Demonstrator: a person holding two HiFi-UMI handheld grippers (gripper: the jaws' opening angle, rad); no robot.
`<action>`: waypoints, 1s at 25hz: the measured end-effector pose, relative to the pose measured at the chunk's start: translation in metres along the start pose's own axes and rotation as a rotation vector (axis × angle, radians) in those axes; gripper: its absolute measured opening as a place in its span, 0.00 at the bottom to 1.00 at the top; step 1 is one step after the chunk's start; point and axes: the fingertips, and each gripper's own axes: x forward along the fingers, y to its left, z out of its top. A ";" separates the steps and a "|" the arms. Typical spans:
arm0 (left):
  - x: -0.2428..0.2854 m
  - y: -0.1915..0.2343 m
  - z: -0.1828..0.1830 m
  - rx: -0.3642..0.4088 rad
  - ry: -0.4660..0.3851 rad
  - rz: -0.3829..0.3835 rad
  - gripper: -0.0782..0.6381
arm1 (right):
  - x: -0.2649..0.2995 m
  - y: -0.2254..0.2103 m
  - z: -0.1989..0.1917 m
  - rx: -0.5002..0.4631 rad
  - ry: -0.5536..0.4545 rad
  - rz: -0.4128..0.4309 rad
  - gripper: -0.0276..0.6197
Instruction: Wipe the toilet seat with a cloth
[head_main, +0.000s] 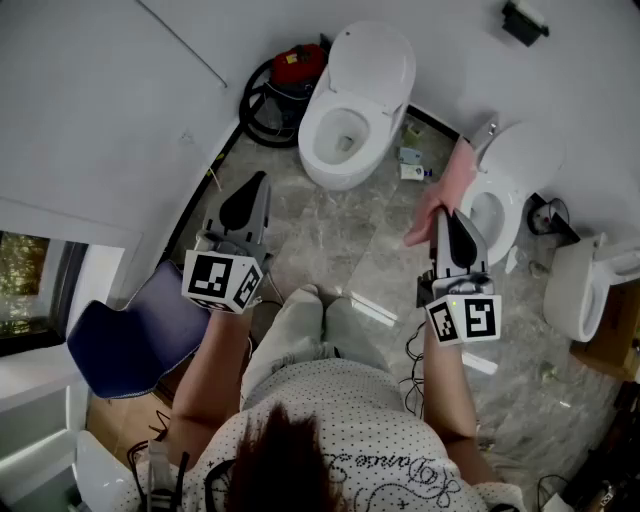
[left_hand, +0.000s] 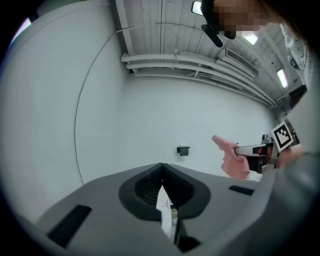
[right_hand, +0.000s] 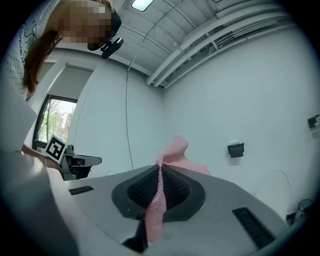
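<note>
In the head view, our right gripper (head_main: 448, 222) carries the pink woven cloth (head_main: 445, 185) just left of the white toilet seat (head_main: 510, 230) at frame right, and we judge wiping not yet begun. In the left gripper view, our left gripper (left_hand: 161, 169) is closed on nothing. In the right gripper view, the jaws pinch the cloth; next we should lower it onto the seat.

grey marble floor (head_main: 320, 235) bears a white toilet (head_main: 350, 120), second toilet (head_main: 512, 175), red vacuum (head_main: 297, 68), blue chair (head_main: 130, 335).

You hold two grippers, left gripper (head_main: 258, 185) and right gripper (head_main: 441, 218), and one pink cloth (head_main: 449, 182). Around you: two toilets, far toilet (head_main: 372, 75) and right toilet (head_main: 520, 165), one red vacuum cleaner (head_main: 298, 66), one blue chair (head_main: 125, 340).
</note>
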 end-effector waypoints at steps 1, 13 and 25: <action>-0.002 -0.004 0.001 -0.001 -0.002 0.000 0.11 | -0.004 -0.001 0.001 -0.003 -0.002 0.001 0.08; -0.011 -0.035 0.004 0.006 -0.016 0.010 0.11 | -0.031 -0.004 0.015 0.032 -0.047 0.063 0.08; 0.010 -0.029 0.001 0.004 0.000 0.001 0.11 | 0.000 -0.002 0.009 0.039 -0.022 0.121 0.08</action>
